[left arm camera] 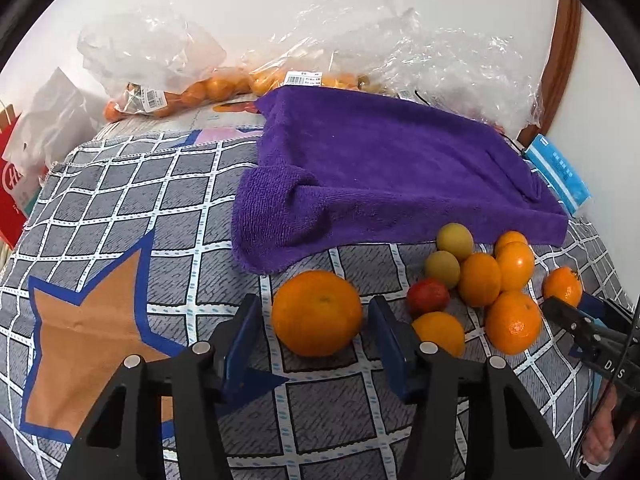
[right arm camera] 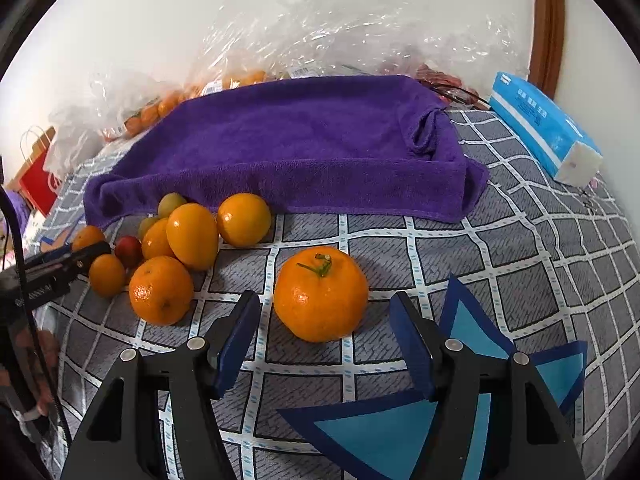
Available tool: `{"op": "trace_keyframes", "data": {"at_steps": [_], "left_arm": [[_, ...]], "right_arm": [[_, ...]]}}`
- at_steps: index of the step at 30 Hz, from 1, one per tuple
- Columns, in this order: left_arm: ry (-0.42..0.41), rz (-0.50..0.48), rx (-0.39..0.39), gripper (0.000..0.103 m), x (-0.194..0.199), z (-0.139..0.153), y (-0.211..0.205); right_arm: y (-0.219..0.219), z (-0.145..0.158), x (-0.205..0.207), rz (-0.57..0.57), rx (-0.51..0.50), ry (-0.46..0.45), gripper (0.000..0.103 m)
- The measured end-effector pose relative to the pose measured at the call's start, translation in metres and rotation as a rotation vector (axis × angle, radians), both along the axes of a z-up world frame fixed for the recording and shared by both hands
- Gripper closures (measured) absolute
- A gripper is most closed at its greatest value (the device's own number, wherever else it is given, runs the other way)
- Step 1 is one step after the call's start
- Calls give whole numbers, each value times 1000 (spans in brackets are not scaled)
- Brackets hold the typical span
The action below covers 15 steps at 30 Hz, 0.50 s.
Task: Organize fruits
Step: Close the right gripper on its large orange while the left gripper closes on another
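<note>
My left gripper (left arm camera: 316, 320) stands open around a big round orange (left arm camera: 317, 313), pads just clear of its sides. My right gripper (right arm camera: 324, 320) gapes wider around a stemmed glossy tangerine (right arm camera: 321, 294). Both look firm but slick and squashable, so I'd pinch across the widest middle, gently. The loose fruit pile (right arm camera: 172, 240) sits at ten o'clock, the purple terry towel (right arm camera: 288, 148) at twelve.

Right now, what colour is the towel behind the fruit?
Purple; the towel shows best in the right wrist view.
</note>
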<state>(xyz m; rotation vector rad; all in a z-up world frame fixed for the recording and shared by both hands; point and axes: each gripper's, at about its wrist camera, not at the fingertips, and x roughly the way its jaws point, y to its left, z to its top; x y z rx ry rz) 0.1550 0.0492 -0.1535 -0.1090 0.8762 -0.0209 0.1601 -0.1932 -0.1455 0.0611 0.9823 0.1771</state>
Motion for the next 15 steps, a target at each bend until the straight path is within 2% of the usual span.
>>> {"op": "trace_keyframes", "data": {"at_steps": [7,8,9,11,15], "left_arm": [[3,-19,19,51,1,0,-5],[0,-23,10,53,0,0,-4],[-4,-25,1,60,0,0,-3],[-10,-22,-28,64,-1,1,1],[-20,-27,-57,64,-3,2,3]], "right_arm": [[2,1,0,-6,-23,-7,52],[3,1,0,2,-24,-9,56],[5,1,-1,13,-29,-11,58],[7,1,-2,19,-40,-15,59],[5,3,-3,32,-9,-20,60]]}}
